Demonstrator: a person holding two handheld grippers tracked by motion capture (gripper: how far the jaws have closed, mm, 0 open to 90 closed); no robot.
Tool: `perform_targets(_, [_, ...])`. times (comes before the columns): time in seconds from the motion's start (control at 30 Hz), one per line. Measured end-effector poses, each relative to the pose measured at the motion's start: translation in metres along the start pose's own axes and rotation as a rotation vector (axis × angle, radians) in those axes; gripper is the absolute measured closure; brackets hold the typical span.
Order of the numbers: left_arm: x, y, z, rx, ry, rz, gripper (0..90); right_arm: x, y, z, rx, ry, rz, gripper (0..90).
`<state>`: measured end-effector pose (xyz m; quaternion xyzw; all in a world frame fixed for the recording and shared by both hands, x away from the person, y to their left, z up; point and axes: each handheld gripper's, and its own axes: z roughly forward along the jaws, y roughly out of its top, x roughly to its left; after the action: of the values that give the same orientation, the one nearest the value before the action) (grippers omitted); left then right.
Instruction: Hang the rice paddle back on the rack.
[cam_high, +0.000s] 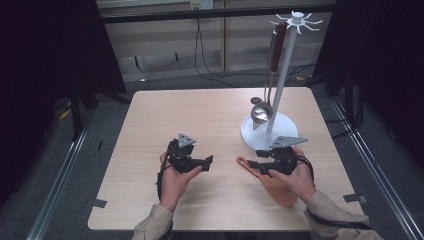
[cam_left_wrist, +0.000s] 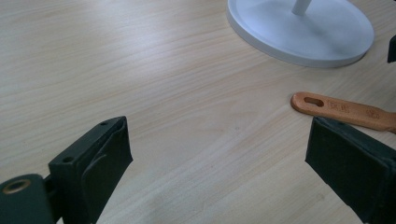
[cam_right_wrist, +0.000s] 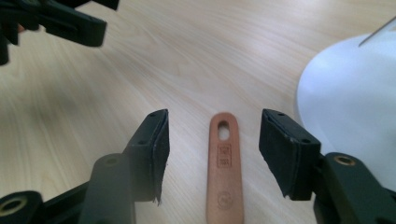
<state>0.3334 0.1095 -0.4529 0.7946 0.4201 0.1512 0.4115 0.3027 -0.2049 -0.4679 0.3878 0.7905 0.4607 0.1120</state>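
Right gripper (cam_right_wrist: 214, 154) open astride wooden spatula (cam_right_wrist: 225, 172) handle, pads clear, lined up for pickup. Left gripper (cam_left_wrist: 217, 163) open, idle at nine o'clock. Stand (cam_high: 270, 131) at twelve.

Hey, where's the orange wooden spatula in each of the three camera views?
High view: the spatula lies lower right on the table, under the right gripper.
Left gripper view: its handle sits at the right edge, above the right-hand jaw.
Right gripper view: the handle lies bottom centre, between the open jaws, untouched.
Shared landmark: the white stand base.
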Motion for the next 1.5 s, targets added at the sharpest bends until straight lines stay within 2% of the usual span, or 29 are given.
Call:
perform_targets(0.03, [-0.001,0.0,0.001,-0.008,0.002,-0.011,6.3,-0.001,-0.001,0.001,0.015,-0.002,-0.002,45.7])
perform_targets(0.2, [-0.001,0.0,0.001,-0.009,-0.001,-0.01,6.3,-0.003,-0.005,0.004,0.06,-0.012,0.018,47.8])
perform_targets(0.23, [0.0,0.0,0.0,0.0,0.0,0.002,6.3,-0.003,-0.006,0.005,0.069,-0.013,0.019,47.9])
perform_targets(0.27, [-0.001,0.0,0.001,-0.01,-0.001,-0.011,6.3,-0.003,-0.006,0.006,0.085,-0.016,0.022,48.4])
perform_targets(0.37, [-0.001,0.0,0.0,0.001,-0.002,0.001,6.4,-0.003,-0.009,0.01,0.113,0.001,0.028,50.0])
perform_targets(0.4, [-0.002,0.0,0.001,-0.008,-0.004,-0.008,6.4,-0.002,-0.01,0.011,0.12,-0.002,0.026,50.2])
perform_targets(0.5, [-0.001,0.0,-0.001,0.005,-0.001,0.012,6.4,-0.001,-0.01,0.014,0.146,-0.009,0.014,51.7])
perform_targets(0.57, [-0.002,0.0,0.0,-0.006,-0.001,-0.007,6.4,0.0,-0.01,0.016,0.162,-0.021,0.003,51.9])
perform_targets(0.7, [0.0,0.001,-0.002,0.006,-0.002,0.013,6.4,0.001,-0.011,0.018,0.19,-0.044,-0.017,53.1])
perform_targets(0.8, [-0.001,0.001,-0.002,-0.017,0.0,-0.008,6.4,0.003,-0.01,0.02,0.212,-0.052,-0.041,54.8])
perform_targets(0.93, [0.0,0.002,-0.003,-0.014,-0.002,-0.01,6.4,0.007,-0.009,0.026,0.264,-0.053,-0.06,56.0])
perform_targets(1.0, [0.0,0.002,-0.003,-0.017,-0.001,-0.011,6.4,0.008,-0.009,0.028,0.284,-0.07,-0.072,57.5])
perform_targets(1.17, [0.003,0.003,-0.006,-0.003,0.0,0.01,6.4,0.01,-0.009,0.034,0.314,-0.081,-0.066,57.5])
perform_targets(1.27, [0.002,0.003,-0.006,-0.02,0.006,-0.012,6.4,0.011,-0.007,0.036,0.325,-0.093,-0.057,58.1])
perform_targets(1.3, [0.003,0.003,-0.007,-0.014,0.004,-0.003,6.4,0.011,-0.006,0.036,0.334,-0.097,-0.057,58.1])
perform_targets(1.37, [0.002,0.003,-0.006,-0.022,0.003,-0.014,6.4,0.011,-0.004,0.037,0.344,-0.1,-0.031,58.2])
perform_targets(1.47, [0.003,0.003,-0.007,-0.024,0.003,-0.016,6.4,0.012,0.001,0.039,0.392,-0.117,-0.038,61.4])
perform_targets(1.5, [0.003,0.003,-0.007,-0.025,0.004,-0.016,6.3,0.013,0.002,0.04,0.405,-0.128,-0.062,64.2])
